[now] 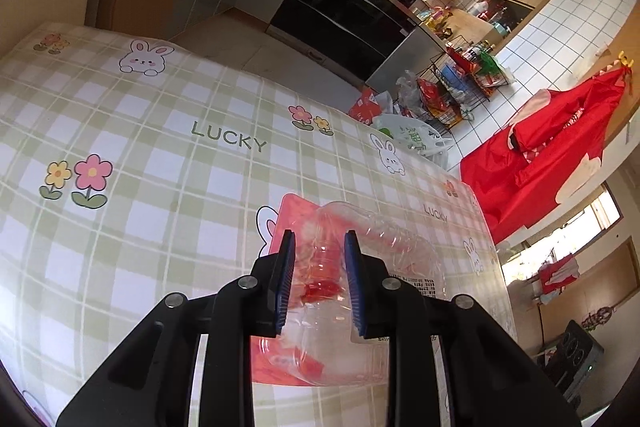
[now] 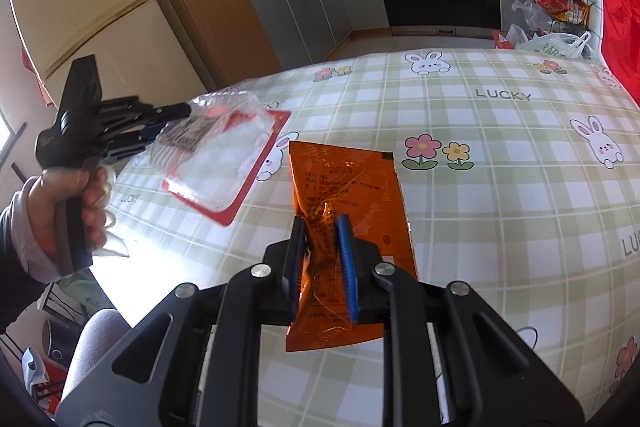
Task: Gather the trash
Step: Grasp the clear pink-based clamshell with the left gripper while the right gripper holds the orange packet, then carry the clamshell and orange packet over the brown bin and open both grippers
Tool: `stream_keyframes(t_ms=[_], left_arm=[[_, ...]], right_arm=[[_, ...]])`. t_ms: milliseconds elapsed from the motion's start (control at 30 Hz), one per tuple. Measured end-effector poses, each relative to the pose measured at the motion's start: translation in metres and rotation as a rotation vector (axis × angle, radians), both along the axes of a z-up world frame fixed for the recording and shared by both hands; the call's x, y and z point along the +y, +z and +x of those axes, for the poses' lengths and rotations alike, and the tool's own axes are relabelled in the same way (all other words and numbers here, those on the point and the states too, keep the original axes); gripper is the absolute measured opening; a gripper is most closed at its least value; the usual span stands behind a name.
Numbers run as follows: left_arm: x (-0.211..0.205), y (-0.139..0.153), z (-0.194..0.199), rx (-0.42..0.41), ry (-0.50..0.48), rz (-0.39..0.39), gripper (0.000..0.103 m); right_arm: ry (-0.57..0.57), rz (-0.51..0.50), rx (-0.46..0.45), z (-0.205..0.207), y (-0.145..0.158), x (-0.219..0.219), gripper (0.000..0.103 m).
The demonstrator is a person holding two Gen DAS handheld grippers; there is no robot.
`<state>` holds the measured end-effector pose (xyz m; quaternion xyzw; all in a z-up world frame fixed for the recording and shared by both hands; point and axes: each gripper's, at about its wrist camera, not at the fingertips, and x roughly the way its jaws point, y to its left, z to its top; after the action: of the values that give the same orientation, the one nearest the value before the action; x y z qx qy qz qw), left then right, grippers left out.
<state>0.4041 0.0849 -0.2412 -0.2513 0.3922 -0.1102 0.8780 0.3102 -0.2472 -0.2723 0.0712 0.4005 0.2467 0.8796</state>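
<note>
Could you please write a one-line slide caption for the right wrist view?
Right gripper pinches an orange packet over the checked tablecloth; left gripper holds clear blister packaging.

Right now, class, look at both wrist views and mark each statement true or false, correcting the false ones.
1. The left tool grips a clear plastic blister pack with a red backing. True.
2. The right tool is open and holds nothing. False: it is shut on an orange packet.
3. The tablecloth shows rabbits and flowers. True.
4. The orange packet lies flat in a bin. False: it is held over the table; no bin shows.
</note>
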Motion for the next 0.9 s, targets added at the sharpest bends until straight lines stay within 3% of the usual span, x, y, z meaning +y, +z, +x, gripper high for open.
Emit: stream_keyframes(t_ms=[500,800,900], left_arm=[[-0.013,0.087,-0.166,-0.176,-0.083,0.141,0.024],[-0.045,0.098,-0.258,-0.221,-0.175,0.229,0.025],[-0.051,0.090,-0.286,-0.214,-0.185,0.218,0.025]], right_arm=[[-0.001,0.045,-0.093,-0.106,0.062,-0.003,0.020],[-0.016,0.054,-0.167,-0.166,0.097,-0.012,0.020],[-0.032,0.063,-0.175,-0.186,0.102,-0.019,0.020]])
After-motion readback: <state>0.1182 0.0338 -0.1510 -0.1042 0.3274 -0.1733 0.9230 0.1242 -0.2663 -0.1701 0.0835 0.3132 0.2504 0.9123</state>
